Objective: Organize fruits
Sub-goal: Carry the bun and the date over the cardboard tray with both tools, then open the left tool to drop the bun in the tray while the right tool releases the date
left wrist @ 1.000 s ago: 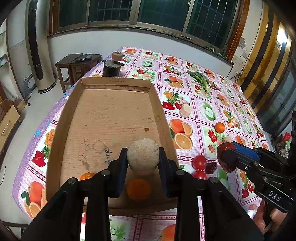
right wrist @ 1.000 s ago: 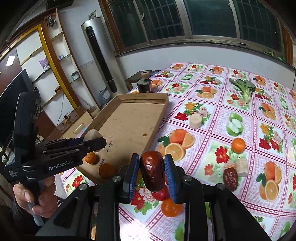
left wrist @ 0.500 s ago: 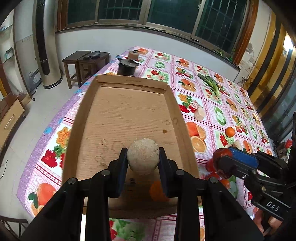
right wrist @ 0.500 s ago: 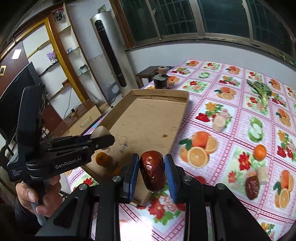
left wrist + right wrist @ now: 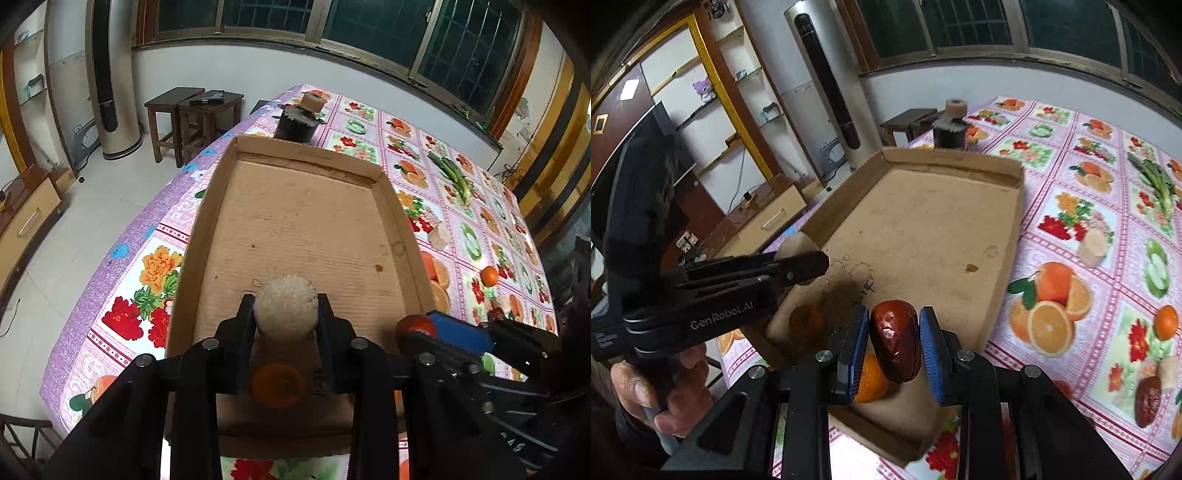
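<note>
Left wrist view looks down two black fingers of the left gripper (image 5: pixel 285 314), whose jaws are closed firmly on a round, pale, rough-fibred fruit (image 5: pixel 285 306) held above the near half of a shallow corrugated cardboard tray (image 5: pixel 306 221). Below it, a smooth orange (image 5: pixel 277 384) lies on the tray floor close to the near wall. From the right wrist view, the right gripper (image 5: pixel 894 343) has blue ribbed pads (image 5: pixel 930 350) pinched on a glossy, wrinkled, dark red oval date (image 5: pixel 894 341), held over the tray's near corner, with a second orange (image 5: pixel 873 376) just beneath it, partly hidden. A darker, blurred round fruit (image 5: pixel 806 320), possibly another orange, sits in shadow on the tray near the left gripper. The tray rests on a shiny floral tablecloth (image 5: pixel 1071 206) printed with fruit, where a loose small orange (image 5: pixel 1166 322), another date (image 5: pixel 1148 400) and a green leafy vegetable (image 5: pixel 1156 181) lie well apart.
</note>
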A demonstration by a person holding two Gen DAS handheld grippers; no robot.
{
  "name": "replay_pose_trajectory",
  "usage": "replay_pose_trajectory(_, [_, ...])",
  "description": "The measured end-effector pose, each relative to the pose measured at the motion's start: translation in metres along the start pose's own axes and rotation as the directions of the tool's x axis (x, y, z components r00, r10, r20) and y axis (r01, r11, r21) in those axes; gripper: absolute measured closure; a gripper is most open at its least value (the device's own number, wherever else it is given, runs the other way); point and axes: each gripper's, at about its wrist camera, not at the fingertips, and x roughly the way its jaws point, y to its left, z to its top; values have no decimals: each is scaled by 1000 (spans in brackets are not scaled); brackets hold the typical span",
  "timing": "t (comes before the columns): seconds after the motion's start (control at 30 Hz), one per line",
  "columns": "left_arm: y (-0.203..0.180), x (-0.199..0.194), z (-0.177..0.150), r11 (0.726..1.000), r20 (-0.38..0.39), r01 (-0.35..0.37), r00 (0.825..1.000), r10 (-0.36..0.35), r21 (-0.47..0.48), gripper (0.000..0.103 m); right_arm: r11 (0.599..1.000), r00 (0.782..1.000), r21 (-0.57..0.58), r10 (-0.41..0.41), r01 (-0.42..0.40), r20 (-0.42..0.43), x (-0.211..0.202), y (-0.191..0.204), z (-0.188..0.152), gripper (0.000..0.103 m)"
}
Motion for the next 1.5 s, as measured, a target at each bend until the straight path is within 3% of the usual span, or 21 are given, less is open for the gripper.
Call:
replay_pose_trajectory(0.33, [6, 23, -4, 1000, -51, -20, 999, 20, -1, 74, 1000, 998, -28, -7, 5, -68, 34, 0, -1, 74])
replay_pose_trajectory(0.7, [5, 28, -10, 1000, -78, -29, 997, 29, 7, 71, 1000, 997, -27, -6, 4, -72, 34, 0, -5, 71])
replay_pose_trajectory(0.87, [2, 13, -9, 999, -35, -39, 999, 39, 15, 50, 1000, 999, -9, -3, 3, -34, 17, -2, -5, 65])
replay_pose_trajectory(1.13, [-8, -10, -4, 1000, 23, -15, 1000, 14, 19, 50, 999, 998, 30, -23, 21, 62, -39, -12, -10, 62])
replay_pose_trajectory(1.23, [-22, -15, -4, 999, 24, -4, 1000, 3, 47, 50, 998, 994, 63, -38, 32, 103, -62, -21, -17, 56])
replay_pose_trajectory(1.5, [-76, -29, -12, 988, 21, 63, 998, -67, 143, 50, 985, 981, 142, -122, 100, 149, -112, -53, -48, 56])
